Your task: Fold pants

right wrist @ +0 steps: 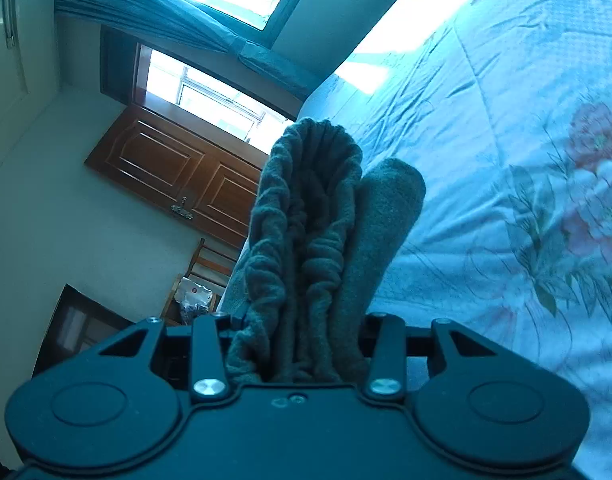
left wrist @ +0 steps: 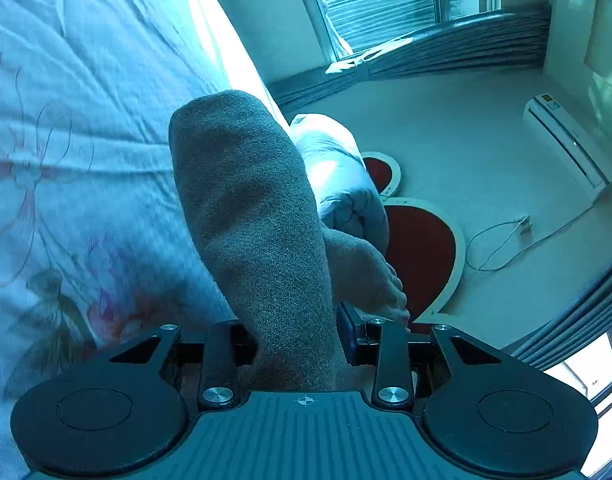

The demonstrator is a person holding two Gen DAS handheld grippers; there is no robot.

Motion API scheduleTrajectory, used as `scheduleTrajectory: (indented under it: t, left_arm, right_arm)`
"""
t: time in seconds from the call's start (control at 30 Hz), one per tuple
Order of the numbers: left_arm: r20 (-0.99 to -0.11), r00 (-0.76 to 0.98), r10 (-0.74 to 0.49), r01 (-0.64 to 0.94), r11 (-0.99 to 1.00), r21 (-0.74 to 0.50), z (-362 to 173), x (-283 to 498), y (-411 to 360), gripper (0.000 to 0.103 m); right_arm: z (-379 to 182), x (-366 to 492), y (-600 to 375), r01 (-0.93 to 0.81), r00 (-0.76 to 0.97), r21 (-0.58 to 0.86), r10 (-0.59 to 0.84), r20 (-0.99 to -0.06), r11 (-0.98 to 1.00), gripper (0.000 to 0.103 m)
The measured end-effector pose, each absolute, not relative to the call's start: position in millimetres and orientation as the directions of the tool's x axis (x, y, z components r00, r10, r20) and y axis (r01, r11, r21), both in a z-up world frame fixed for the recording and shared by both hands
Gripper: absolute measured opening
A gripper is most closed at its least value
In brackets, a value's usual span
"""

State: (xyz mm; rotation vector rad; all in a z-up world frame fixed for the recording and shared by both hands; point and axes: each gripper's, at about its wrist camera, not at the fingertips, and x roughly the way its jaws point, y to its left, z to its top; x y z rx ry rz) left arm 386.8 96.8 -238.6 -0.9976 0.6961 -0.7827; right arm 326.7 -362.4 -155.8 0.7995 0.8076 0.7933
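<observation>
The pants (left wrist: 250, 216) are grey-brown knit fabric. In the left wrist view a thick fold of them rises between the jaws of my left gripper (left wrist: 298, 344), which is shut on it and holds it above the floral bedsheet (left wrist: 66, 152). In the right wrist view my right gripper (right wrist: 302, 344) is shut on the gathered elastic waistband of the pants (right wrist: 306, 232), with a smoother fold beside it. The fingertips of both grippers are hidden by the fabric.
The bed with the light floral sheet (right wrist: 526, 160) lies under both grippers. A rolled duvet (left wrist: 342, 176) and red heart-shaped headboard (left wrist: 422, 252) are at the bed's end. A wooden door (right wrist: 178, 168), a chair (right wrist: 202, 280), windows and curtains surround the bed.
</observation>
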Motion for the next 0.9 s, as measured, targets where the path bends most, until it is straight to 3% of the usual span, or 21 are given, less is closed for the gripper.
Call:
scheduleTrajectory:
  t: [0.13, 0.3, 0.37, 0.4, 0.43, 0.47, 0.57, 0.67, 0.73, 0.8, 0.87, 0.9]
  left_arm:
    - [-0.172, 0.568, -0.805, 0.275, 0.383, -0.882, -211, 429, 116, 0.035]
    - [-0.27, 0.599, -0.754, 0.231, 0.485, -0.844, -203, 503, 145, 0.035]
    - [-0.328, 0.592, -0.736, 0.208, 0.533, -0.82, -215, 530, 149, 0.035]
    - [-0.387, 0.583, -0.714, 0.17, 0.573, -0.801, -228, 543, 150, 0.035]
    - [-0.462, 0.574, -0.676, 0.103, 0.619, -0.779, -244, 555, 151, 0.036]
    - [-0.474, 0.563, -0.677, 0.079, 0.615, -0.785, -260, 560, 151, 0.039]
    - [-0.377, 0.588, -0.715, 0.124, 0.54, -0.832, -276, 559, 157, 0.039]
    - [-0.387, 0.586, -0.712, 0.113, 0.545, -0.831, -270, 558, 157, 0.041]
    - [-0.424, 0.613, -0.667, 0.102, 0.598, -0.795, -255, 547, 160, 0.052]
    - [-0.458, 0.644, -0.613, 0.117, 0.67, -0.733, -235, 532, 159, 0.086]
    - [-0.494, 0.7, -0.516, 0.106, 0.759, -0.643, -209, 516, 161, 0.103]
    - [-0.503, 0.718, -0.481, 0.11, 0.792, -0.601, -198, 511, 158, 0.103]
  right_arm:
    - [-138, 390, -340, -0.334, 0.423, 0.829, 0.857, -0.294, 0.449, 0.033]
    - [-153, 481, -308, -0.286, 0.394, 0.848, 0.861, -0.321, 0.447, 0.033]
    - [-176, 509, -301, -0.236, 0.394, 0.844, 0.841, -0.371, 0.482, 0.037]
    - [-197, 521, -300, -0.145, 0.399, 0.842, 0.809, -0.431, 0.52, 0.047]
    - [-221, 529, -298, -0.036, 0.38, 0.82, 0.767, -0.518, 0.572, 0.048]
    - [-234, 531, -297, -0.028, 0.381, 0.827, 0.771, -0.51, 0.561, 0.045]
    - [-238, 527, -303, -0.063, 0.408, 0.855, 0.796, -0.448, 0.514, 0.048]
    - [-228, 519, -311, -0.093, 0.408, 0.847, 0.796, -0.448, 0.524, 0.048]
    - [-211, 507, -316, -0.142, 0.437, 0.79, 0.754, -0.491, 0.596, 0.056]
    - [-189, 489, -319, -0.191, 0.491, 0.708, 0.691, -0.531, 0.68, 0.074]
    - [-166, 466, -320, -0.229, 0.572, 0.607, 0.61, -0.549, 0.761, 0.075]
    - [-154, 453, -320, -0.241, 0.62, 0.55, 0.563, -0.547, 0.8, 0.075]
